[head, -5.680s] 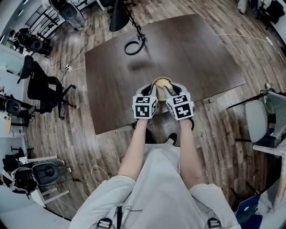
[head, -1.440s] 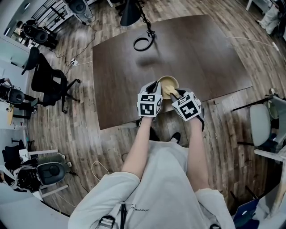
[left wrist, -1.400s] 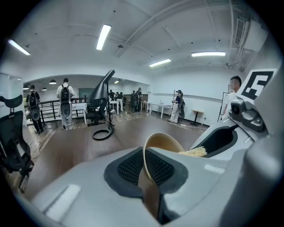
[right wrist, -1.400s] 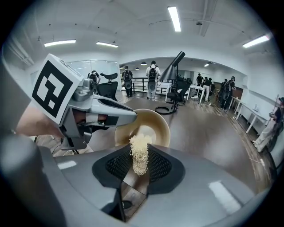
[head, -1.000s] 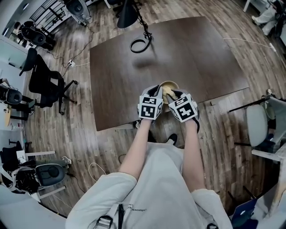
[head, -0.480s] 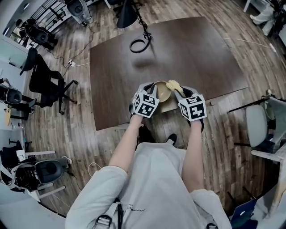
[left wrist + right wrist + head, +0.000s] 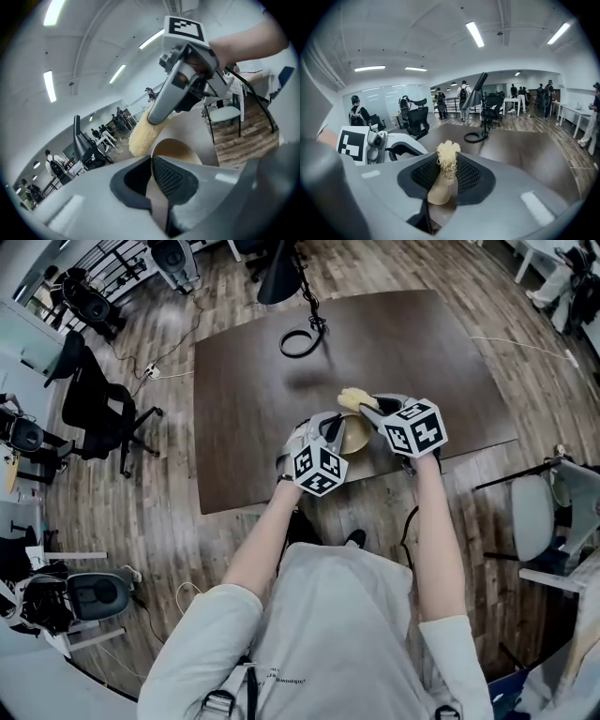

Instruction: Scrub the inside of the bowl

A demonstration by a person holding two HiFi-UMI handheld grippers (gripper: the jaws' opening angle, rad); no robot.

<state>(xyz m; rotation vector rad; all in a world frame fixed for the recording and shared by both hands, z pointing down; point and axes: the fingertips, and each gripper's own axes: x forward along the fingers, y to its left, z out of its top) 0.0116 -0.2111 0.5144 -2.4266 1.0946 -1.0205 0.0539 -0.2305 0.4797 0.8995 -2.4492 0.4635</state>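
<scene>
A tan bowl [image 7: 354, 434] sits near the front edge of the dark table [image 7: 244, 381]. My left gripper [image 7: 335, 430] is shut on its near rim, and in the left gripper view the rim [image 7: 174, 149] runs between the pads. My right gripper [image 7: 369, 407] is shut on a yellow fibrous scrubber [image 7: 352, 397], held above the bowl's far side and outside it. The scrubber [image 7: 142, 134] hangs just beyond the bowl, under the right gripper [image 7: 157, 115]. From the right gripper [image 7: 443, 182], the scrubber's frayed tip [image 7: 447, 154] sticks out past the pads.
A black cable loop [image 7: 302, 341] and a black lamp [image 7: 281, 276] lie at the table's far edge. Office chairs [image 7: 89, 409] stand to the left on the wood floor, and a grey chair [image 7: 536, 512] to the right. Several people stand in the distance [image 7: 464, 96].
The right gripper has lifted the scrubber out of the bowl and carried it to the far side. The left gripper keeps hold of the bowl's rim and has shifted a little.
</scene>
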